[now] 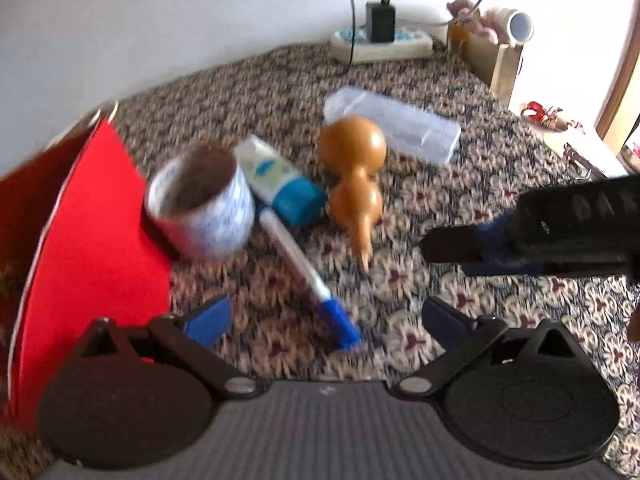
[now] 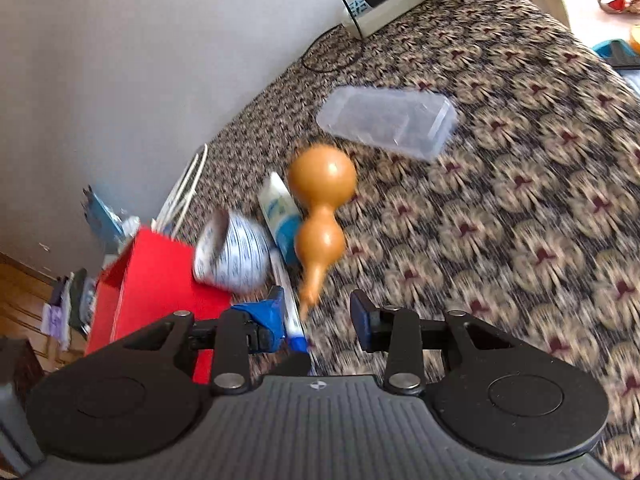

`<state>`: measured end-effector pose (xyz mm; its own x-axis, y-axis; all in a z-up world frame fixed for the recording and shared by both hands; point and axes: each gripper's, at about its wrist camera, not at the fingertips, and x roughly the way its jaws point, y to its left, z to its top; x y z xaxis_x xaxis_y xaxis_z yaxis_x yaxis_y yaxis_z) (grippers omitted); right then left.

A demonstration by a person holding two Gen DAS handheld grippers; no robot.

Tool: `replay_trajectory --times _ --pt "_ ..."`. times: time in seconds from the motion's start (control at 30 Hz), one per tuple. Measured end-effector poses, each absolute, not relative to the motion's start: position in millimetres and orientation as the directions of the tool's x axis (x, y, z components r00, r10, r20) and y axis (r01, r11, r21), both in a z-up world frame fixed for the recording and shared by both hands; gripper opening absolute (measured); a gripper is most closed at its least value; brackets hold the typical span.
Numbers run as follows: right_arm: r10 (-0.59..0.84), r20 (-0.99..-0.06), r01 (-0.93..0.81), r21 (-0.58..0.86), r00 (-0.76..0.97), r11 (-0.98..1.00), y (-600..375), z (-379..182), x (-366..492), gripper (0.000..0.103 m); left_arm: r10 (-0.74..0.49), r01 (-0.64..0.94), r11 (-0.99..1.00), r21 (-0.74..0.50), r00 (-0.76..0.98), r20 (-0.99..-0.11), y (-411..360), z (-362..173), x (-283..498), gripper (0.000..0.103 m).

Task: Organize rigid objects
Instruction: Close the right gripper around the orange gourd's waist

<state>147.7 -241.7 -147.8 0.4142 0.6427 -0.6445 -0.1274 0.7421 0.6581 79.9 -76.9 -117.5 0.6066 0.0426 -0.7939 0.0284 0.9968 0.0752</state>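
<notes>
While the left claw (image 1: 326,316) and the right claw (image 2: 318,316) both hang apart and empty, the task looks hardly begun: gourd (image 1: 354,176), cup (image 1: 204,204), tube (image 1: 276,180) and pen (image 1: 308,276) lie loose just ahead, red box (image 1: 92,260) left of them.

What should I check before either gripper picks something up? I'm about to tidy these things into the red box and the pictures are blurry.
1. Left gripper open, nothing between its fingers: ok.
2. Right gripper open and empty, close to the gourd's stem: ok.
3. Gourd free to lift: not ok; it lies against the tube.
4. Pen free to lift: cannot tell; its upper end runs in under the cup and tube.
5. Red box open and near the pile: ok; what it holds, cannot tell.
6. Clear plastic case lying apart from the rest: ok.
</notes>
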Motion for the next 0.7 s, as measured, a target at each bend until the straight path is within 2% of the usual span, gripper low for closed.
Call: replay_trajectory --times 0.13,0.33,0.4,0.53,0.6,0.7 --pt "0.668 -0.625 -0.083 0.702 0.405 0.708 -233 -153 184 0.021 0.005 0.066 0.996 0.063 0.649 -0.761 -76 -115 95 0.089" --pt "0.666 -0.658 -0.059 0.694 0.353 0.717 -215 -168 218 0.021 -0.040 0.112 0.993 0.046 0.664 -0.746 -77 -122 119 0.087" --pt "0.674 -0.658 -0.048 0.703 0.336 0.710 -211 -174 223 0.021 -0.041 0.115 0.992 0.047 0.660 -0.750 -77 -125 126 0.078" --pt "0.676 -0.658 -0.042 0.705 0.331 0.708 -211 -180 228 0.021 -0.047 0.114 0.993 0.037 0.653 -0.756 -75 -132 137 0.076" --pt "0.681 -0.655 -0.031 0.713 0.327 0.700 -210 -185 230 0.022 -0.052 0.116 0.993 0.029 0.633 -0.772 -73 -138 144 0.063" --pt "0.702 -0.632 -0.018 0.739 0.328 0.673 -210 -192 229 0.016 -0.051 0.118 0.993 0.028 0.613 -0.788 -72 -144 151 0.053"
